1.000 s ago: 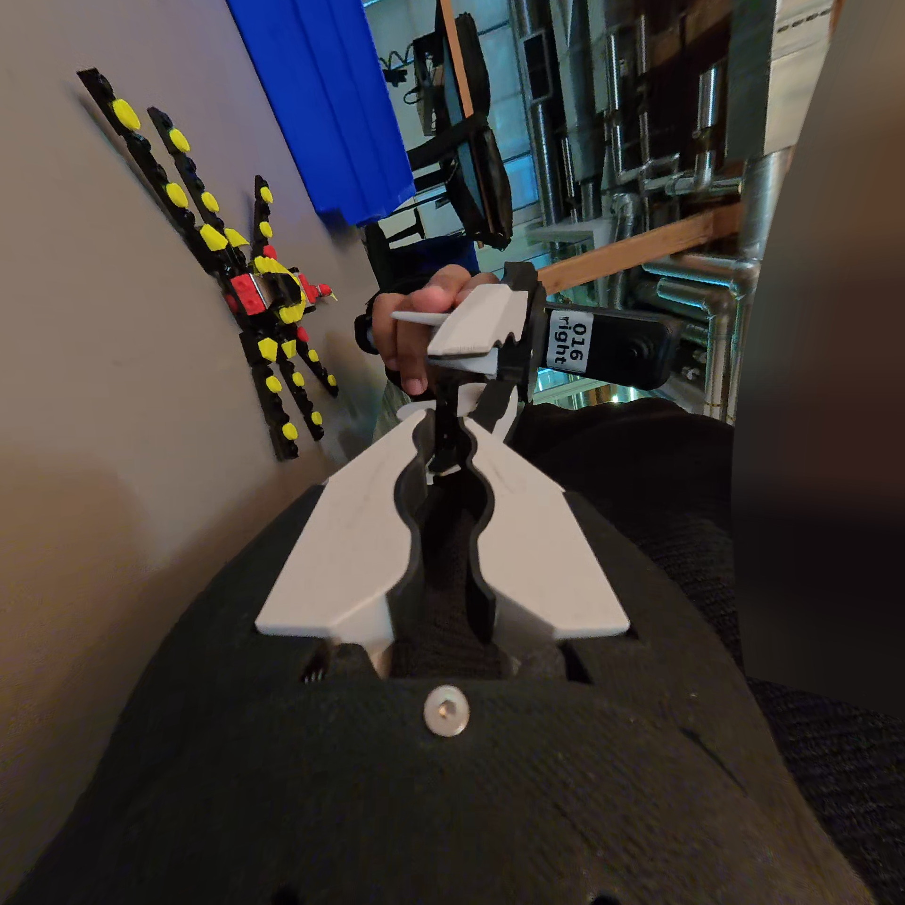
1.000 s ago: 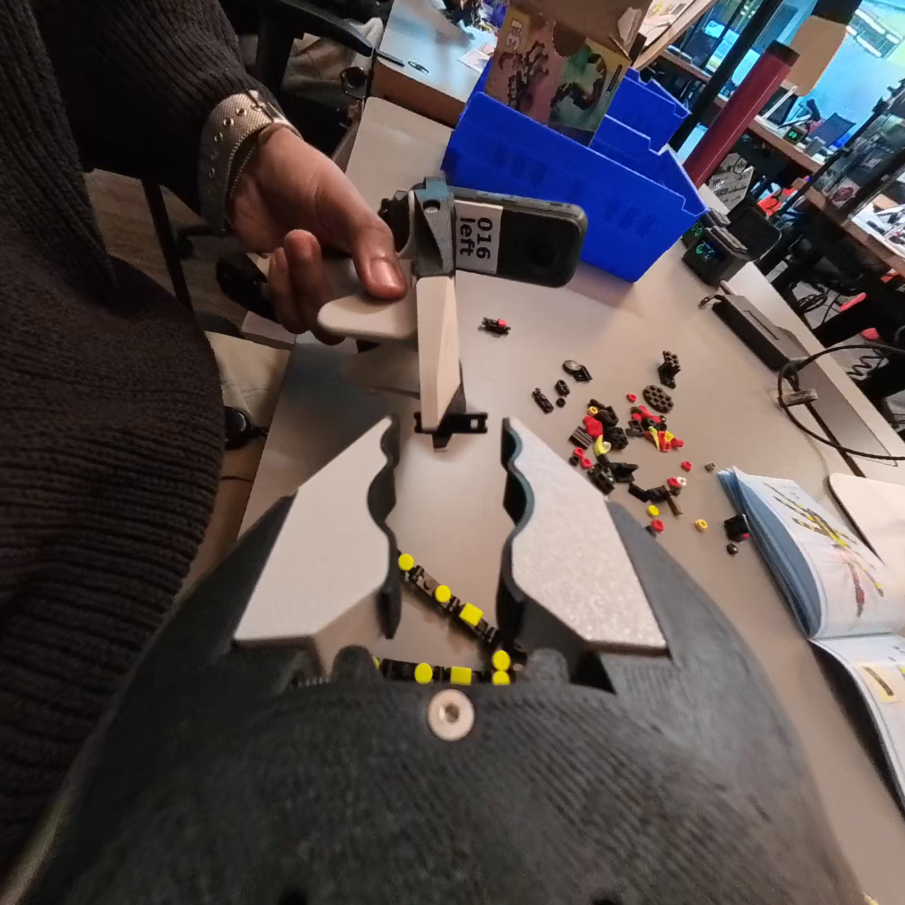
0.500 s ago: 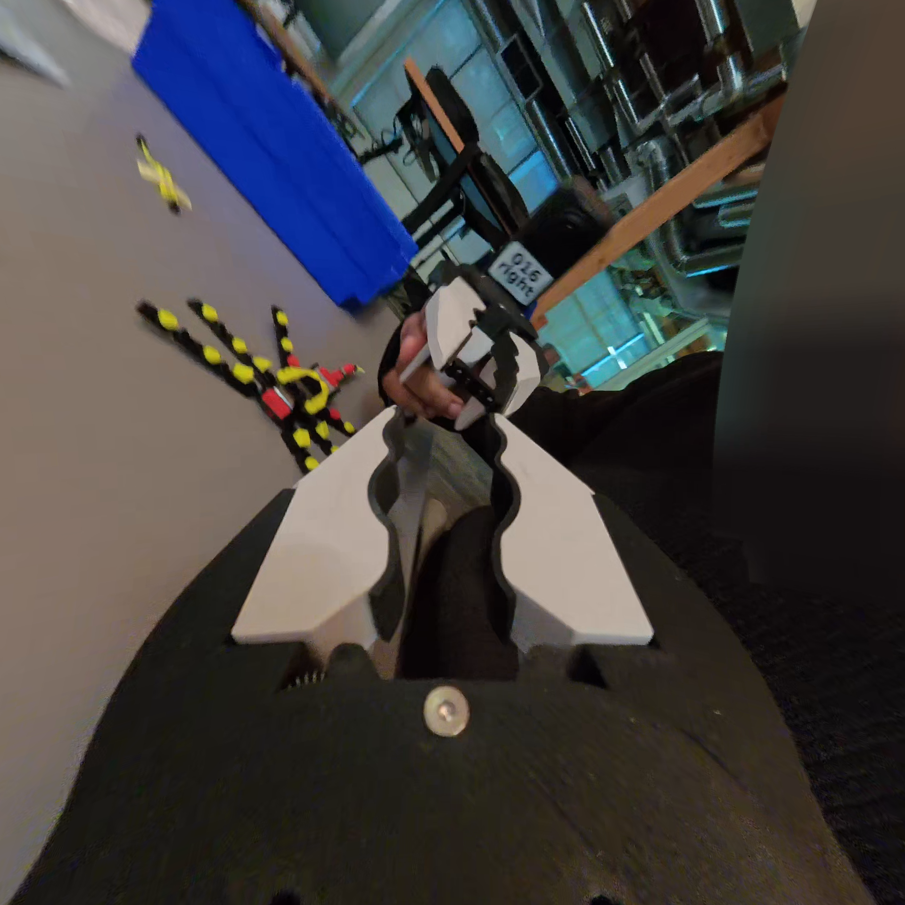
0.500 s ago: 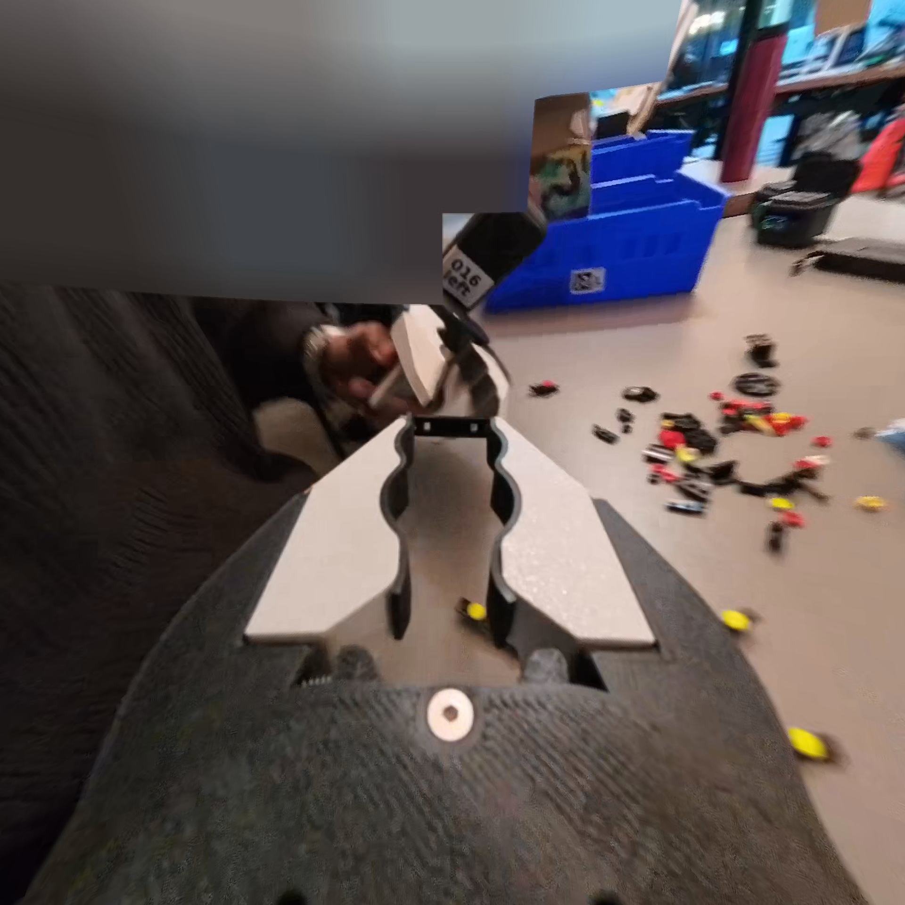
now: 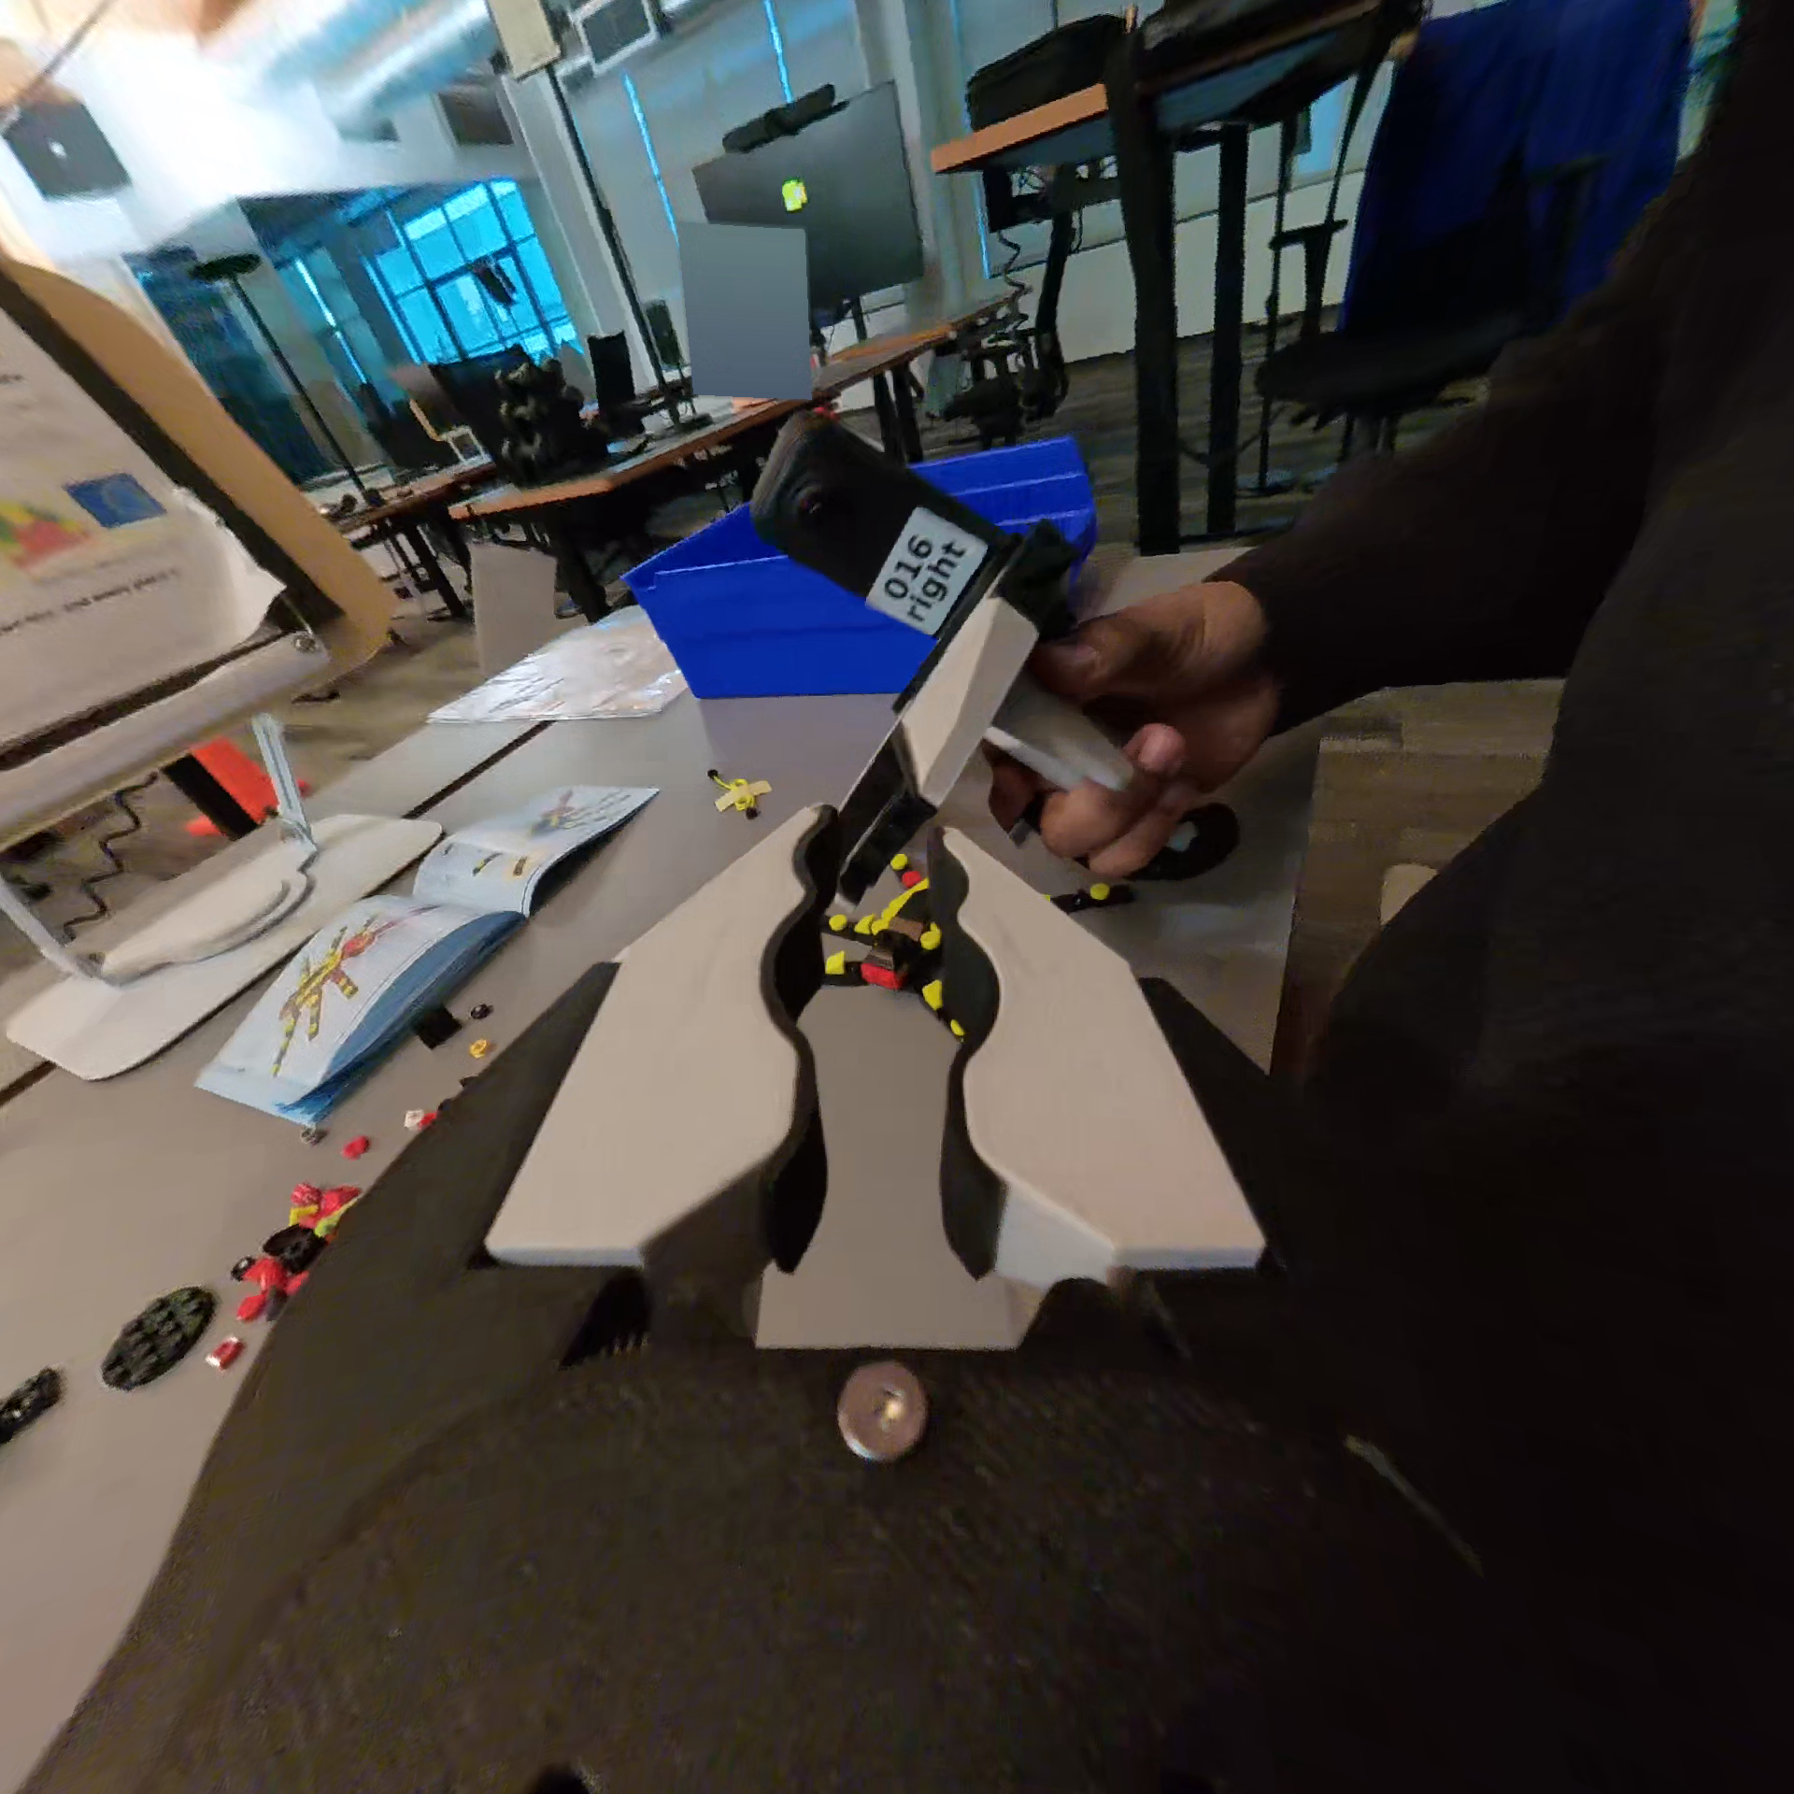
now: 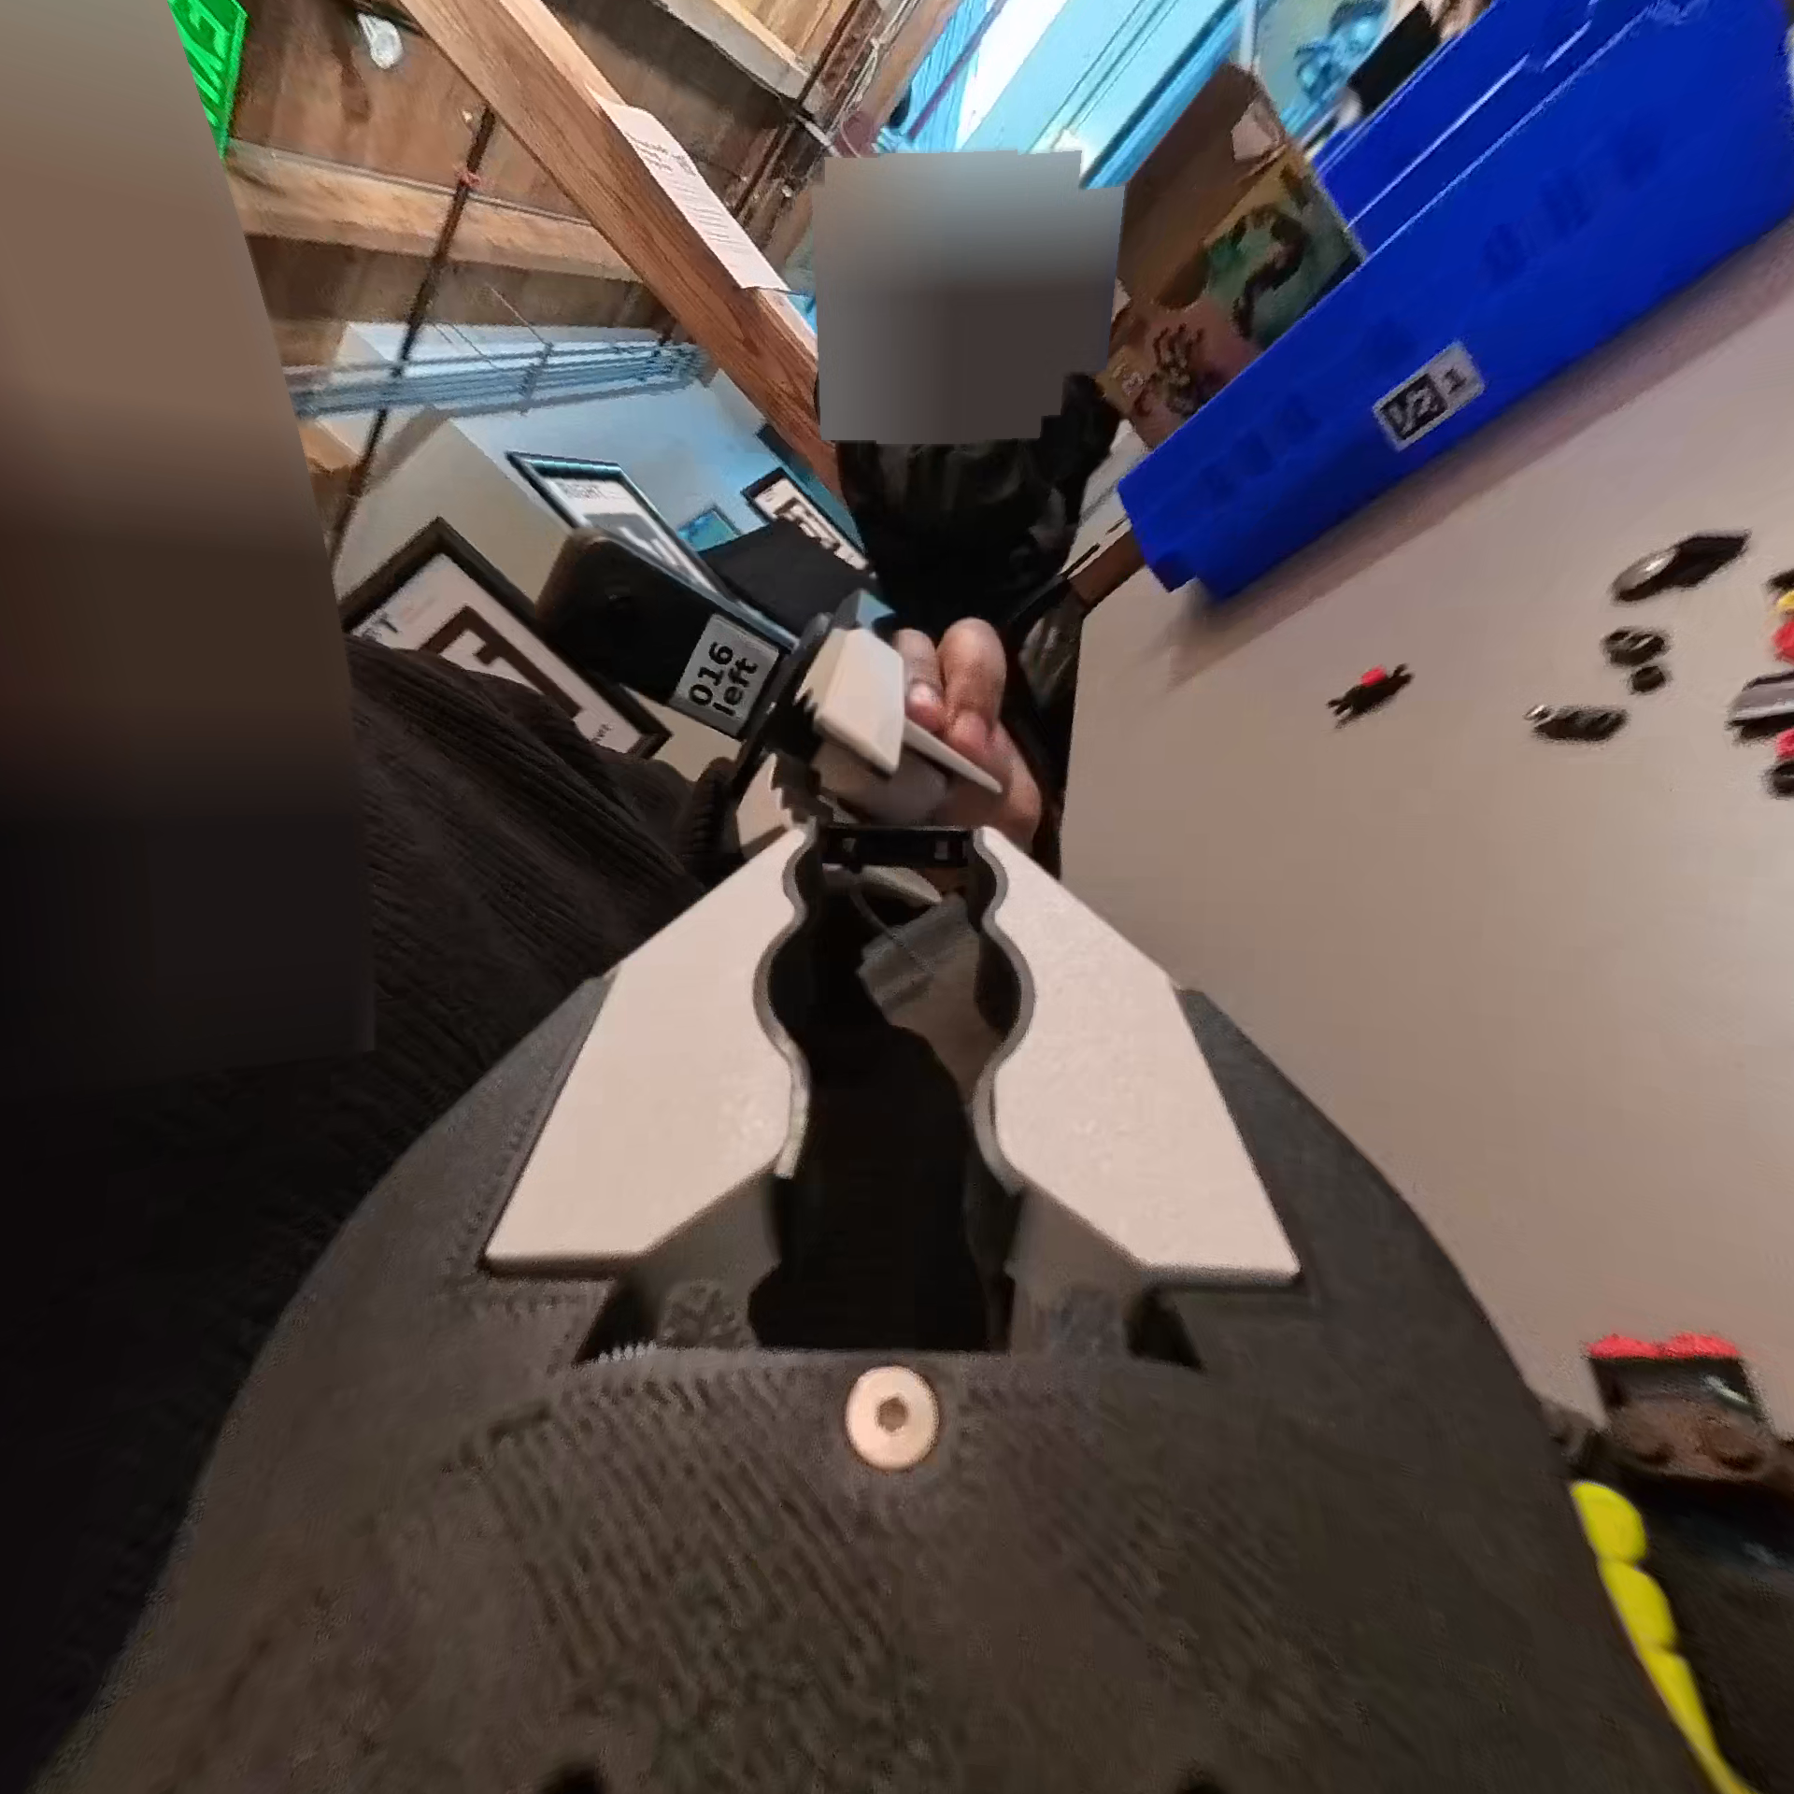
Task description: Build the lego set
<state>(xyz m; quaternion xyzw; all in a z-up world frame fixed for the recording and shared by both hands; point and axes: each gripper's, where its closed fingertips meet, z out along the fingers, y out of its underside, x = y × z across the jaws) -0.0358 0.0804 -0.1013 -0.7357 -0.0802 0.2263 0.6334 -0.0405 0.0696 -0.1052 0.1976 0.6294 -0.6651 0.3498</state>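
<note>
My right gripper (image 6: 893,847) is shut on a thin black lego piece (image 6: 874,843) that spans its fingertips. My left gripper (image 5: 879,840) is open and empty, and faces the right one tip to tip. In the left wrist view the right gripper (image 5: 859,874) points down between my left fingers, just above the black, yellow and red spider model (image 5: 888,956) on the table. In the right wrist view the left gripper (image 6: 854,767) sits just beyond the held piece, and part of the model (image 6: 1631,1602) shows at the bottom right.
An open instruction booklet (image 5: 388,951) lies left of the model. Loose black, red and yellow pieces (image 5: 282,1262) are scattered at the near left. A blue bin (image 5: 777,621) stands at the back. A white stand base (image 5: 194,913) is at the far left. My two grippers' fingertips are within a few centimetres of each other.
The black piece went from my left gripper to my right gripper. The left gripper opened. Both grippers swung round and now sit over the spider model.
</note>
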